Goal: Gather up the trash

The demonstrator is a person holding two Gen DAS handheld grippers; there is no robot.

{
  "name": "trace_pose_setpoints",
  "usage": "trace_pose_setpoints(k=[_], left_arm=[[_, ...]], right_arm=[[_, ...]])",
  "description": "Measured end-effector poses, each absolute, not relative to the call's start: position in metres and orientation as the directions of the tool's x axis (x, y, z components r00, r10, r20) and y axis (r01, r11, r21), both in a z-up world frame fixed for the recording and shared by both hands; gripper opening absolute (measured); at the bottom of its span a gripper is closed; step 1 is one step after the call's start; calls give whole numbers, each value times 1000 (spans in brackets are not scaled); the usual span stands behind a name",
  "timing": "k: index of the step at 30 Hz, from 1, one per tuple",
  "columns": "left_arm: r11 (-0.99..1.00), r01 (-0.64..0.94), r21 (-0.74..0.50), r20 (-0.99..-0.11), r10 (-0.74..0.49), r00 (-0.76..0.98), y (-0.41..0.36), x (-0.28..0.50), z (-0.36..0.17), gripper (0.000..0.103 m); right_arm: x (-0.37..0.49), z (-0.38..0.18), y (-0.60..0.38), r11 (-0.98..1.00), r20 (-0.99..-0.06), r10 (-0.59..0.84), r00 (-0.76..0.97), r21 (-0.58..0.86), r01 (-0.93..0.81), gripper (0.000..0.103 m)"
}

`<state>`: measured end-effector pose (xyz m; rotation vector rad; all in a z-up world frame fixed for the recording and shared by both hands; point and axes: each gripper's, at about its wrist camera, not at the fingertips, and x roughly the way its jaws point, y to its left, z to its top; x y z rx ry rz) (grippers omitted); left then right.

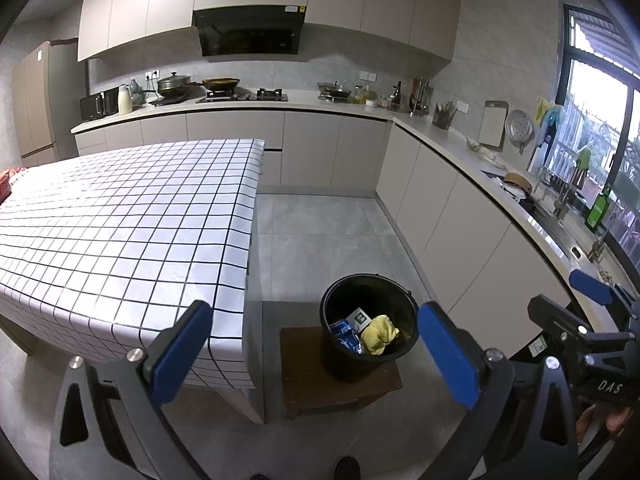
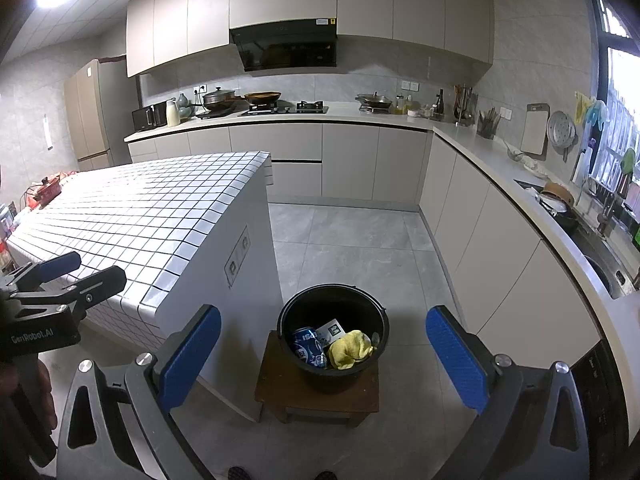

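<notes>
Both tongs gape wide and carry nothing: left tongs (image 1: pixel 314 354) and right tongs (image 2: pixel 323 358) hang above the floor, aimed down at the black bucket (image 1: pixel 340 360) on a small dark wooden stool (image 1: pixel 304 388) just beside the checked tabletop (image 1: pixel 120 220). Trash sits inside the bucket: a crumpled yellow rag (image 1: pixel 379 335), a crushed blue can (image 1: pixel 345 334), and a small white-and-black card (image 1: pixel 357 316) leaning against the inner wall. Rag looks soft, light and floppy, so pinch a raised fold. Can looks thin, dented and probably slippery, so grip across its body. Card is flat and flimsy, an edge grip only. Tabletop shows no loose trash in the area seen; its far left edge holds some red items, too small to identify. Collection looks about finished, judging by the filled bucket.
</notes>
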<state>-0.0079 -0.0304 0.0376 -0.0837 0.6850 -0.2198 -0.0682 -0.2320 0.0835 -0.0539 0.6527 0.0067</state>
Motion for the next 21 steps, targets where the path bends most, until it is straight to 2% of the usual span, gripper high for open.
trace_pose_setpoints(k=[21], left_arm=[[974,172,-149,-611,-227,758,-27,-6,43,103]], right_arm=[[-69,86,-230,998,-607,-4,795,-49,-32,103]])
